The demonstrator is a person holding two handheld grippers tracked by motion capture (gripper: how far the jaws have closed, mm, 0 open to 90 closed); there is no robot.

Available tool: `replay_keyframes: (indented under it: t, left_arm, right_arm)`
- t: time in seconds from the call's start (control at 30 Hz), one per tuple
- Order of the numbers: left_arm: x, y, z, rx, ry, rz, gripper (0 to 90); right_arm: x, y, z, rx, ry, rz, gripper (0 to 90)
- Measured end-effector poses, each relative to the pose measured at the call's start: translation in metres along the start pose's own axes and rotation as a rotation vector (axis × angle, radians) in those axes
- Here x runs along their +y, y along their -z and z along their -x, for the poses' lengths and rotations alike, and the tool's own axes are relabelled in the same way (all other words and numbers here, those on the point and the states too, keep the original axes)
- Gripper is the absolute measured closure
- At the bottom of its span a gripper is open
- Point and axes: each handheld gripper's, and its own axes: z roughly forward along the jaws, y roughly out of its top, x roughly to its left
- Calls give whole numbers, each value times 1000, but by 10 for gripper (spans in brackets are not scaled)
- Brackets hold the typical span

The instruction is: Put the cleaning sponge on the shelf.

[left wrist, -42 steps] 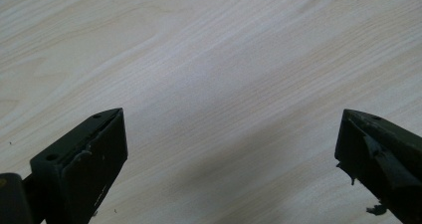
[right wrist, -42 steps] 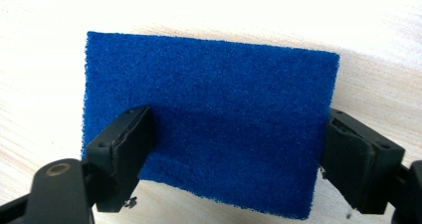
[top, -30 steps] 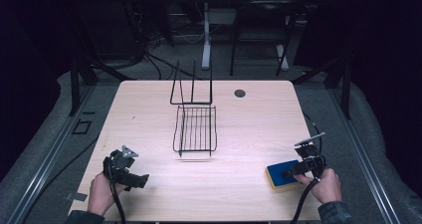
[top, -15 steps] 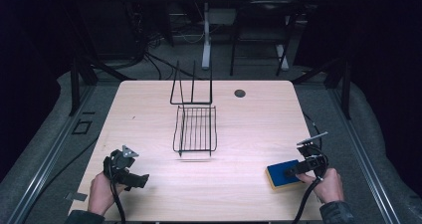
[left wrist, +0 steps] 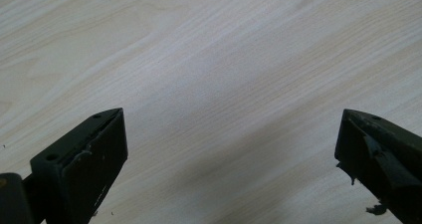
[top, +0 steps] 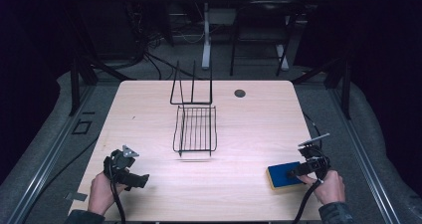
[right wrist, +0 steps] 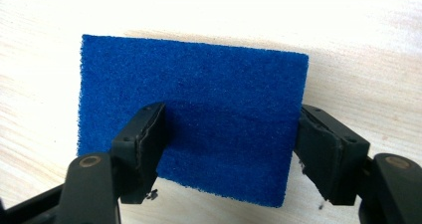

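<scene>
Right gripper [top: 297, 172] straddling the blue sponge [top: 284, 176] at the bench's [top: 249, 129] four o'clock corner

Its jaws are sitting partly open, one pressing the sponge's top, one at its edge; firm grip unclear. The left gripper [top: 142, 180], at seven o'clock, is gaping wide over bare wood. Farther off, the wire rack [top: 195, 129] is standing mid-bench.

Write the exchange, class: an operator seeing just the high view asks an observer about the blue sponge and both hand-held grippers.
Operator: How does the right hand-held gripper meet the sponge?
Observer: One jaw rests on its blue top, the other stands at its edge.
Operator: And the left hand-held gripper?
Observer: Its jaws stand wide apart, with bare table between them.
</scene>
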Motion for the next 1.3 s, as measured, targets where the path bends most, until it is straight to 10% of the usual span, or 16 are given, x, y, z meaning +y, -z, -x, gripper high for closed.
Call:
replay_keyframes:
  t: [0.77, 1.3]
  left_arm:
    - [0, 0, 0, 2, -3, -1, 4]
    - [0, 0, 0, 4, -4, -2, 4]
  right_arm:
    - [-2, 6, 15, 67, -26, 71, 643]
    - [1, 34, -9, 37, 67, 148, 816]
